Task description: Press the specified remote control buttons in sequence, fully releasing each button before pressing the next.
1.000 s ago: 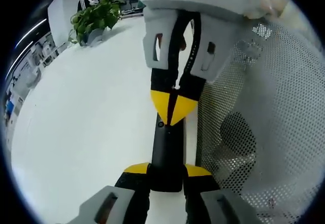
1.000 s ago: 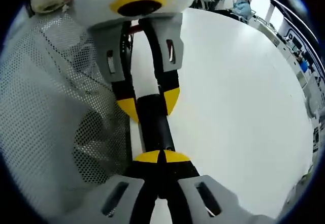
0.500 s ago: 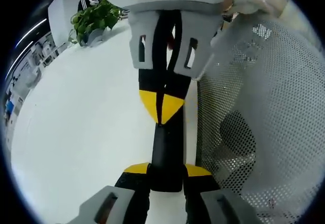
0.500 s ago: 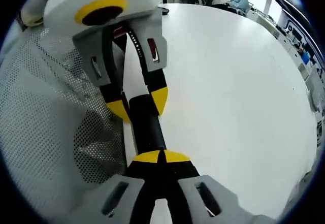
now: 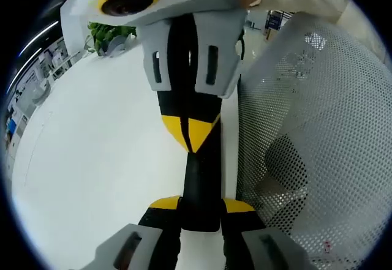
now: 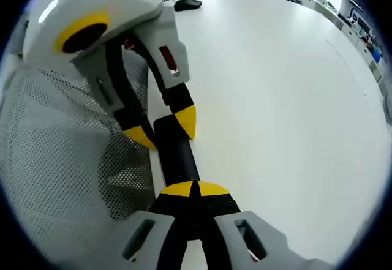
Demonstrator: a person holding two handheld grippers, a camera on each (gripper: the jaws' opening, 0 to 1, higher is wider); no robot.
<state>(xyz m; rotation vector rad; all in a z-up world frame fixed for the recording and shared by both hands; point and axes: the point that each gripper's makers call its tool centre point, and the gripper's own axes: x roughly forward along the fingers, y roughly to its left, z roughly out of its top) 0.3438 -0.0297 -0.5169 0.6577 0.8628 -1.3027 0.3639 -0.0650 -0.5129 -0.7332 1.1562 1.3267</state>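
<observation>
– Over the last second the right gripper (image 5: 190, 132) rolls its body toward the left of the left gripper view, while its yellow tips sit at much the same spot on the remote (image 5: 201, 181). Do you agree?

– Yes. In the right gripper view, the left gripper (image 6: 164, 128) slides down and to the left, but that view tilts too, so part of it is camera motion.

– Where does the remote lie now?

– It lies flat on the white bench (image 5: 92, 160), just beside the mesh basket (image 5: 318, 129). Its long axis runs straight from one gripper to the other.

– And the fingers?

– The left gripper's fingers (image 5: 164, 203) pinch the near end of the remote from both sides. The right gripper's fingers are pressed together into one point, and that point meets the top face of the remote further along.

– So what does the next press turn on?

– It turns on position along that long axis, I think. The right tip is already over the remote, so it is the nearer one for pressing. It only needs to lift clear and then travel up or down the remote. I can't make out the buttons on the black face, so I can't say which one sits under the tip.
</observation>
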